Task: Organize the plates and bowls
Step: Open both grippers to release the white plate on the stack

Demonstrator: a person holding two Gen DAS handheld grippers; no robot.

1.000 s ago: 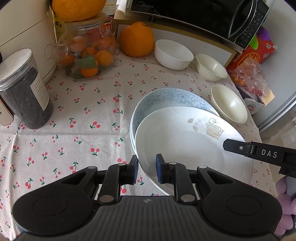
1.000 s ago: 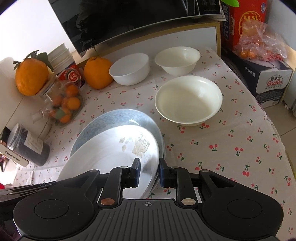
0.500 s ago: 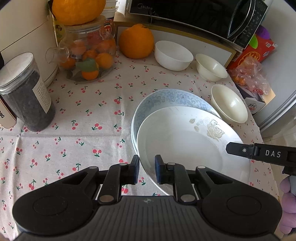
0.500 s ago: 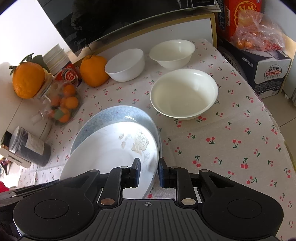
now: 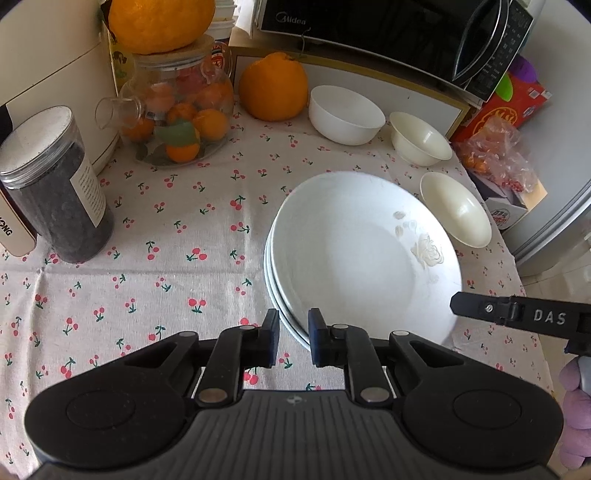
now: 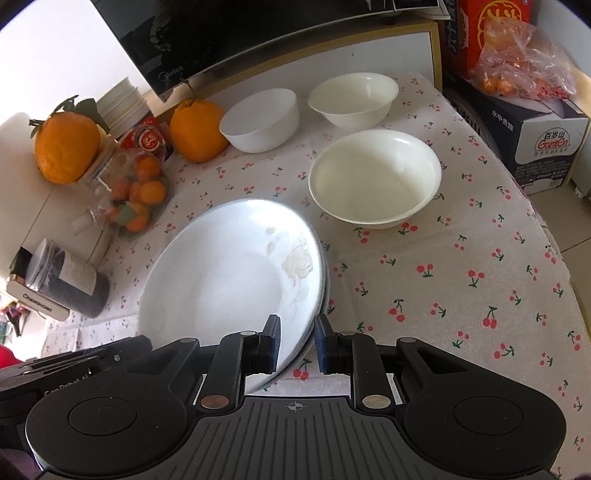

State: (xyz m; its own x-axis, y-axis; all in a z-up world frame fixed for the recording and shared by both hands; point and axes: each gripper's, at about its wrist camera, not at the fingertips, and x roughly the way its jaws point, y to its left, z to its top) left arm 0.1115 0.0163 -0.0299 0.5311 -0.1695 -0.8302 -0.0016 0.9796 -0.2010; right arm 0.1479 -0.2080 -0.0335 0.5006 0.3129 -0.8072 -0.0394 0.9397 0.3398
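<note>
A white plate (image 5: 354,254) with a faint flower print lies on top of a blue-patterned plate whose rim (image 5: 271,273) peeks out at the left. It also shows in the right wrist view (image 6: 229,269). My left gripper (image 5: 293,341) grips the white plate's near rim. My right gripper (image 6: 297,343) grips its right rim; its finger (image 5: 476,308) shows in the left wrist view. Three bowls stand behind: a white bowl (image 6: 260,120), a small cream bowl (image 6: 352,98) and a wide cream bowl (image 6: 375,177).
A flowered tablecloth (image 5: 166,236) covers the table. At the back left stand a glass jar of oranges (image 5: 177,118), a dark jar (image 5: 55,184) and a loose orange (image 5: 273,86). A microwave (image 5: 388,33) sits behind. A box (image 6: 532,140) stands past the table's right edge.
The white plate has slid away from me over the blue-patterned plate, which is now almost fully covered. Both grippers moved with it.
</note>
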